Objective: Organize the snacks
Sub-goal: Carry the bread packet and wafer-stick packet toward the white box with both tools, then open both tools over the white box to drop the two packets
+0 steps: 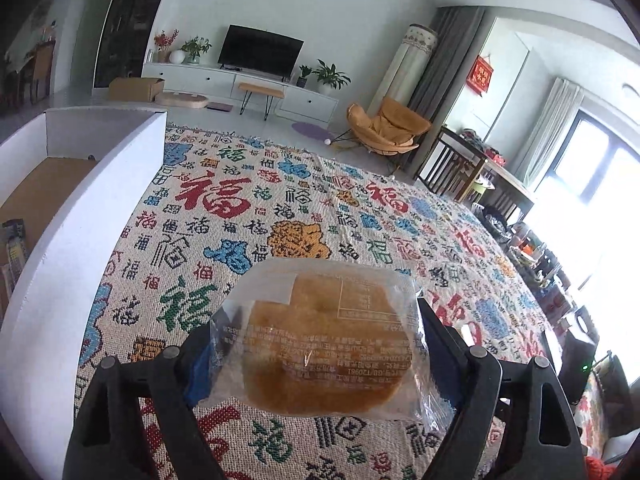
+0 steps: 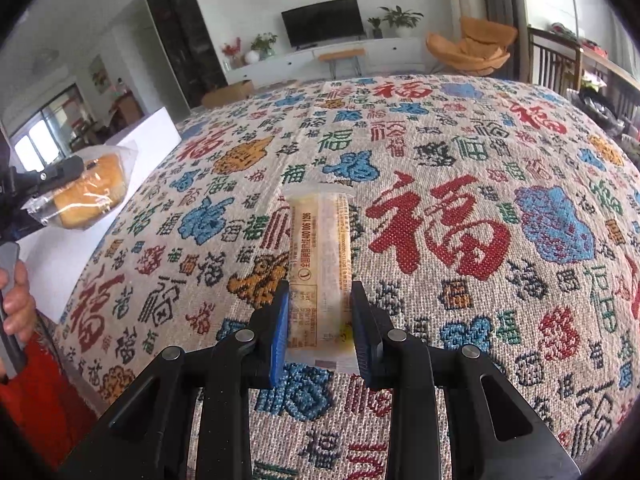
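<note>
Cloth (image 2: 460, 184) with woven red, blue and green characters covers the whole work surface, and every place here is told from this cloth.

The left gripper (image 1: 320, 344) is lifted above the cloth, near its left edge. Its jaws stand quite wide and they press on both sides of a round golden cake in a clear wrapper (image 1: 320, 340), so the cake hangs in the air and does not touch the cloth. From the right wrist view the same cake (image 2: 90, 196) is seen in front of a white box (image 1: 92, 216), which stands at the left border of the cloth. The box is open on top and has a brown inside. A hand (image 2: 16, 300) holds the handle of this gripper.

The right gripper (image 2: 320, 316) is low over the middle of the cloth. Its jaws are narrow and closed on the near end of a long pale snack bar in a printed wrapper (image 2: 320, 252). The far end of the bar points away over the cloth; whether it touches the cloth, I cannot tell.
</note>
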